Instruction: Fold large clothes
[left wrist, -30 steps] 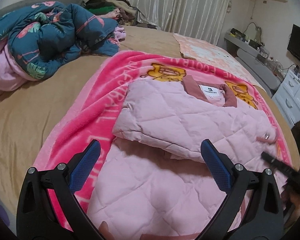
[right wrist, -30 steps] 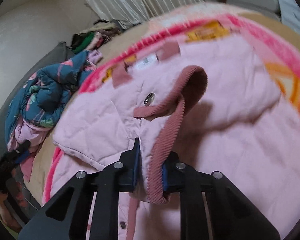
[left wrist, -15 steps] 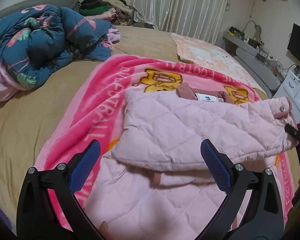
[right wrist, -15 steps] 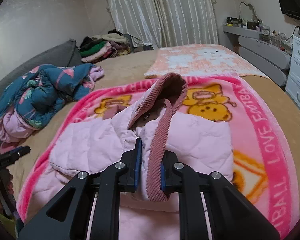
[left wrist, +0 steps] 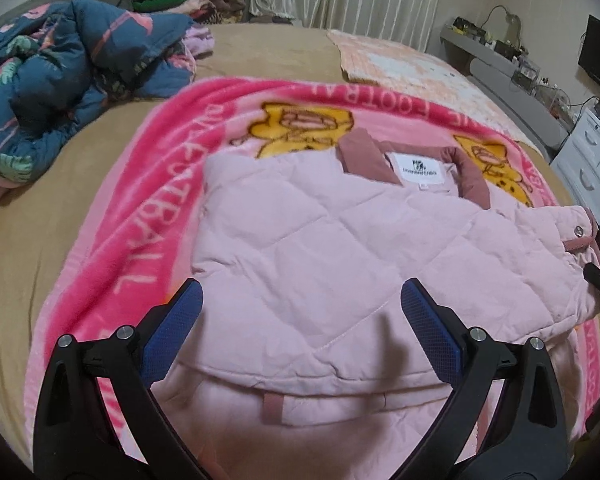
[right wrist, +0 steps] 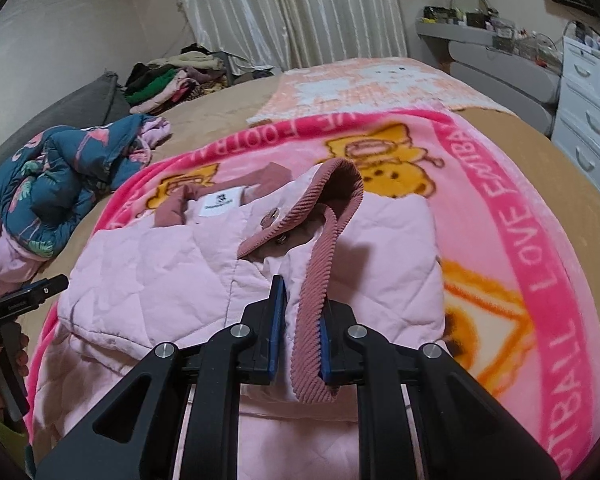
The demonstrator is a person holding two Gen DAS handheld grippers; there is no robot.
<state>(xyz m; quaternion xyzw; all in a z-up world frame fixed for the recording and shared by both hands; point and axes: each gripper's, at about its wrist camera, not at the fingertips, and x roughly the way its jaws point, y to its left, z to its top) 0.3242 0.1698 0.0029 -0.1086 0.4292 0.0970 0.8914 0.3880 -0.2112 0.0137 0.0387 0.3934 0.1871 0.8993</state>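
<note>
Sleeve now lies across the jacket (left wrist: 340,248), which rests on the pink blanket (left wrist: 156,184); a second ago we had it partway over. Our right gripper (right wrist: 300,332) stays clamped on the cuff (right wrist: 312,320), our left gripper (left wrist: 300,320) gapes empty above the jacket, so release comes next.

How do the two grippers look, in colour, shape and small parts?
Both look alike. The left gripper has black plastic arms with triangular cut-outs, silver round screw heads, and flat blue pads with a fine grid texture. The right gripper has the same black frame, silver screws and blue pads. No cables or markings show.
</note>
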